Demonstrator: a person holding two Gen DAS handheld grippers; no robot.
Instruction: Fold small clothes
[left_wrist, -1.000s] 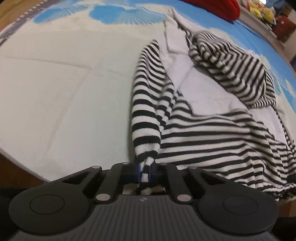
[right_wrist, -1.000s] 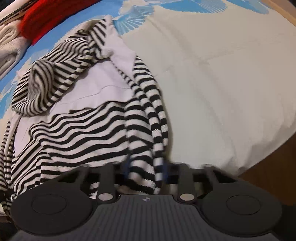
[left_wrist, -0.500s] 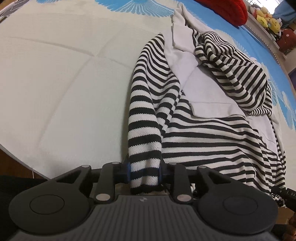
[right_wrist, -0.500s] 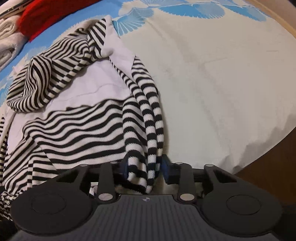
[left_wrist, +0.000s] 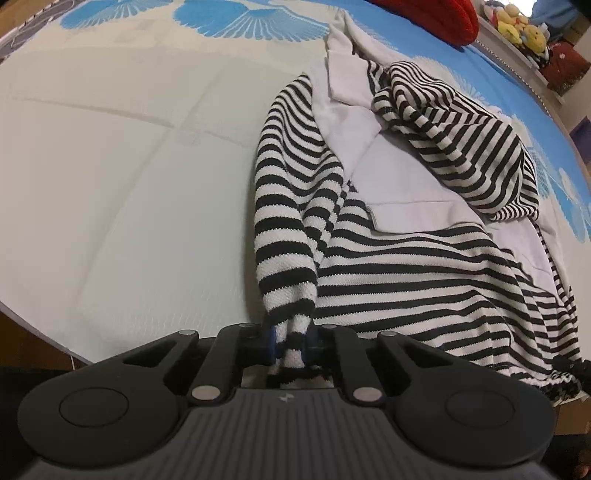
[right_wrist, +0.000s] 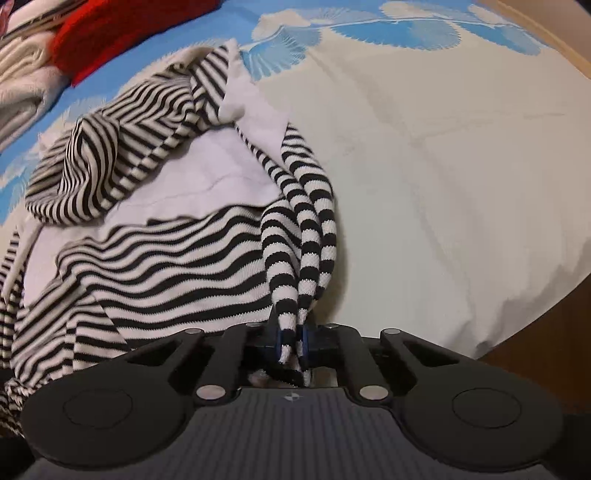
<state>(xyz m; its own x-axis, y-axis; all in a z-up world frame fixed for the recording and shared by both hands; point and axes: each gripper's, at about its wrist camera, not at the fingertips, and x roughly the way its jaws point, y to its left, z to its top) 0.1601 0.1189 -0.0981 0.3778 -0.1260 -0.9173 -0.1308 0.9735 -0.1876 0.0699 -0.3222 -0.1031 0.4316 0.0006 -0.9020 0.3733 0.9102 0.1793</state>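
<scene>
Both grippers' fingers (left_wrist: 271, 341) reclosed, pinching the striped hoodie's (left_wrist: 424, 266) sleeve ends.

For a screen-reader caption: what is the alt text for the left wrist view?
The left hand-held gripper pinches the cuff of a black-and-white striped top, its jaws having just closed on it. The top lies spread on a cream and blue bedspread.

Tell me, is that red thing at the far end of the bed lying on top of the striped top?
No, the red thing lies apart from the striped top, with blue bedsheet between them.
</scene>
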